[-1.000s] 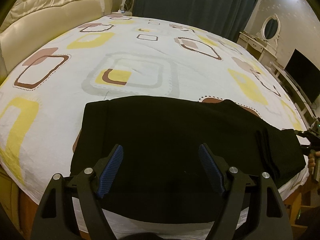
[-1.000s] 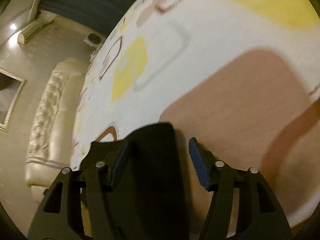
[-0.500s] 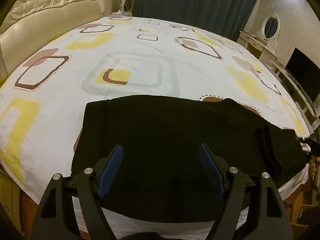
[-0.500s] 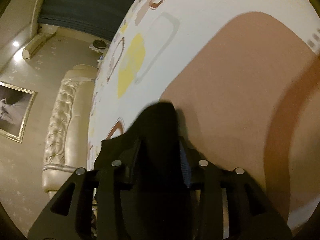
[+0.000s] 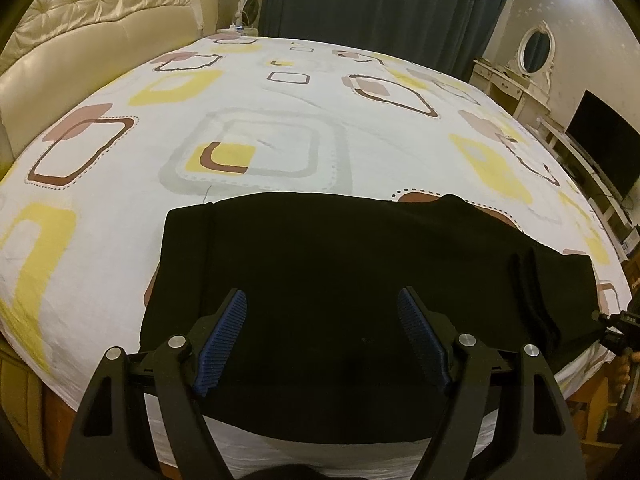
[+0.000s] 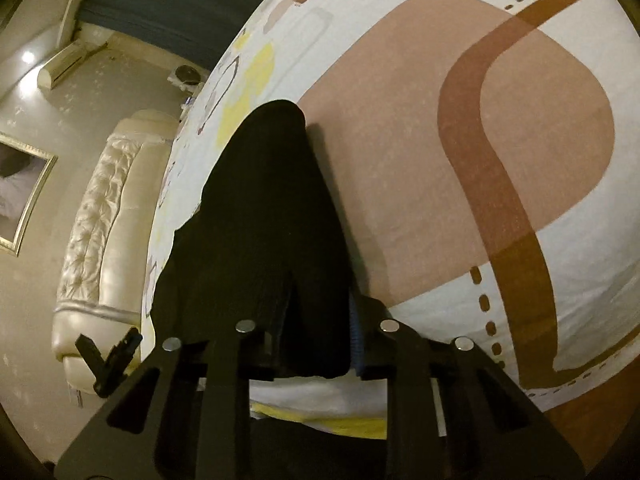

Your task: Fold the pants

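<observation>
A: Left wrist view first. What's different?

B: Very little on my side. My left gripper [image 5: 322,340] hangs above the black pants [image 5: 340,280] as it did a second ago, blue pads spread wide, holding nothing. The pants lie flat near the front edge of the patterned bed sheet [image 5: 280,100]. At the far right the leg end looks tugged toward the edge, and the other tool pokes into view.

A: And the right wrist view?

B: That's the change. A second ago my right gripper [image 6: 316,344] straddled the leg end with its pads apart; now they're pinched onto that cloth and it rises into a ridge. I'd judge the fold-over can start.

A: Anything in the way?

B: Headboard [image 5: 80,40], curtain [image 5: 380,4], dresser [image 5: 516,80] and television [image 5: 604,140] all sit well apart from the pants
</observation>
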Demonstrator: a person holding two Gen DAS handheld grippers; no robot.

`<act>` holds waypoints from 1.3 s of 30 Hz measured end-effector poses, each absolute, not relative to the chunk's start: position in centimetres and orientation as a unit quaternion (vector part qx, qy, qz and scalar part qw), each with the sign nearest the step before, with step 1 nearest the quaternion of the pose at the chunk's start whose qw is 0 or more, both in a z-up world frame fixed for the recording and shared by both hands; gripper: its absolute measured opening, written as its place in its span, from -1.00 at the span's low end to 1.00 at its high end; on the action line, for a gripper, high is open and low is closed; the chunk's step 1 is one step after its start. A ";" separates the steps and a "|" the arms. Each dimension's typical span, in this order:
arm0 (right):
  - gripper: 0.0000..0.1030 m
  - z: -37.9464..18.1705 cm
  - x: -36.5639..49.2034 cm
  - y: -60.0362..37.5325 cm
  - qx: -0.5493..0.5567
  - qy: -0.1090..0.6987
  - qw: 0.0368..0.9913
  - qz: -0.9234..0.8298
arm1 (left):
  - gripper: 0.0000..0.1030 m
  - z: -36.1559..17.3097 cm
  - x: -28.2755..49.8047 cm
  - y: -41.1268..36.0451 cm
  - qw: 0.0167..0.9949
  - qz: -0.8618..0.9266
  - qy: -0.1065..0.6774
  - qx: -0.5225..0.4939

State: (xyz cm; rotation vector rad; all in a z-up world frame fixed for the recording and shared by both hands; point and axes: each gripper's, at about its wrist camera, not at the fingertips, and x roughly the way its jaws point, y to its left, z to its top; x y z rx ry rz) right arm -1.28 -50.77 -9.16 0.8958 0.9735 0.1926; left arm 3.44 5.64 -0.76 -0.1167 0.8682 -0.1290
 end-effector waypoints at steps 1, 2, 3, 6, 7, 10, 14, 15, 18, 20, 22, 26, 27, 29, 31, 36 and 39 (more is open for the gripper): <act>-0.37 -8.3 -1.5 -50.9 0.413 0.449 0.788 0.082 | 0.50 -0.8 3.4 5.7 0.903 -0.062 0.421 -0.057; -0.34 -7.7 -1.8 -50.8 0.407 0.445 0.794 0.070 | 0.50 -0.8 3.4 5.7 0.903 -0.062 0.421 -0.057; -0.34 -6.5 -2.3 -50.9 0.396 0.433 0.808 0.051 | 0.50 -0.7 3.4 5.8 0.904 -0.060 0.420 -0.056; -0.32 -3.1 -2.7 -49.5 0.359 0.406 0.840 0.031 | 0.50 -0.6 3.4 6.2 0.905 -0.058 0.416 -0.062; -0.32 -2.4 -2.6 -48.5 0.360 0.399 0.842 0.047 | 0.50 -0.6 3.5 6.3 0.905 -0.057 0.416 -0.064; -0.32 -1.9 -0.8 -44.0 0.363 0.407 0.829 0.122 | 0.50 -0.7 3.7 6.5 0.904 -0.056 0.419 -0.067; -0.32 -3.4 2.3 -36.9 0.360 0.442 0.794 0.211 | 0.50 -0.5 3.6 7.0 0.905 -0.051 0.417 -0.067; -0.32 -3.8 2.8 -35.6 0.357 0.450 0.787 0.224 | 0.50 -0.4 3.6 7.3 0.906 -0.049 0.416 -0.068; -0.32 -4.7 4.1 -32.0 0.350 0.466 0.772 0.254 | 0.50 -0.3 3.9 8.5 0.905 -0.042 0.415 -0.081; -0.32 -5.7 4.7 -30.4 0.349 0.482 0.760 0.260 | 0.50 -0.3 4.1 9.3 0.904 -0.038 0.416 -0.089; -0.30 -6.8 5.0 -29.7 0.349 0.494 0.754 0.256 | 0.50 -0.2 4.6 10.5 0.900 -0.040 0.422 -0.103; -0.30 -7.7 4.6 -29.7 0.356 0.495 0.749 0.262 | 0.50 0.1 5.1 13.5 0.897 -0.031 0.424 -0.121; -0.30 -7.8 4.5 -29.9 0.357 0.495 0.747 0.264 | 0.50 0.0 5.3 14.7 0.893 -0.035 0.429 -0.127; -0.29 -7.9 4.3 -30.1 0.359 0.493 0.746 0.266 | 0.50 -0.6 5.8 16.7 0.880 -0.055 0.447 -0.152; -0.27 -7.9 4.2 -30.2 0.358 0.491 0.748 0.267 | 0.50 -1.8 6.3 19.0 0.865 -0.055 0.467 -0.175; -0.13 -7.7 4.2 -30.2 0.361 0.488 0.747 0.273 | 0.49 -6.4 7.0 22.3 0.800 -0.125 0.524 -0.264; -0.04 -7.5 4.1 -29.7 0.352 0.486 0.752 0.272 | 0.49 -6.6 7.0 22.6 0.798 -0.152 0.511 -0.280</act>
